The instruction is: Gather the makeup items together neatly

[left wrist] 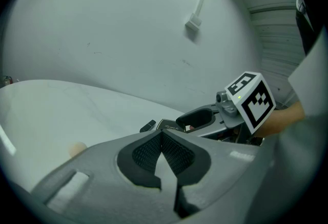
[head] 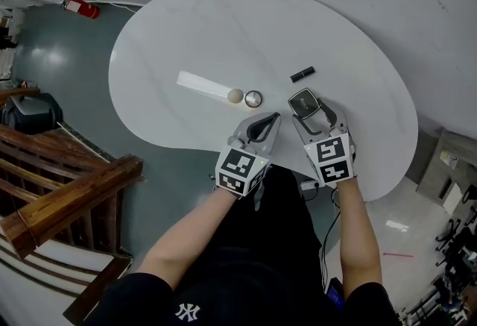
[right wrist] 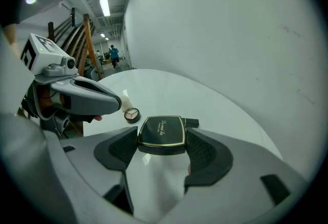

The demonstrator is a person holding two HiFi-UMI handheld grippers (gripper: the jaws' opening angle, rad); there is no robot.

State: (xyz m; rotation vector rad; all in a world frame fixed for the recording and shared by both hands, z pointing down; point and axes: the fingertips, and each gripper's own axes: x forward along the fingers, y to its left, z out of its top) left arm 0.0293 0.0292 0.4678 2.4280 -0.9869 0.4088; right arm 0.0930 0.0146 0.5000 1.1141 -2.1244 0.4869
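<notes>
While within right claw (right wrist: 162, 142) — black compact (right wrist: 161, 130).

We read a white "NY" monogram (head: 188, 311) on the black garment (head: 141, 296); gold script on the compact (right wrist: 161, 132) stays illegible.

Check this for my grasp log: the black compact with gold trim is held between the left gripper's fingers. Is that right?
Wrong gripper. The black compact with gold trim is held between the fingers of the right gripper, as the right gripper view shows. The left gripper is shut with nothing in it, as the left gripper view shows.
</notes>
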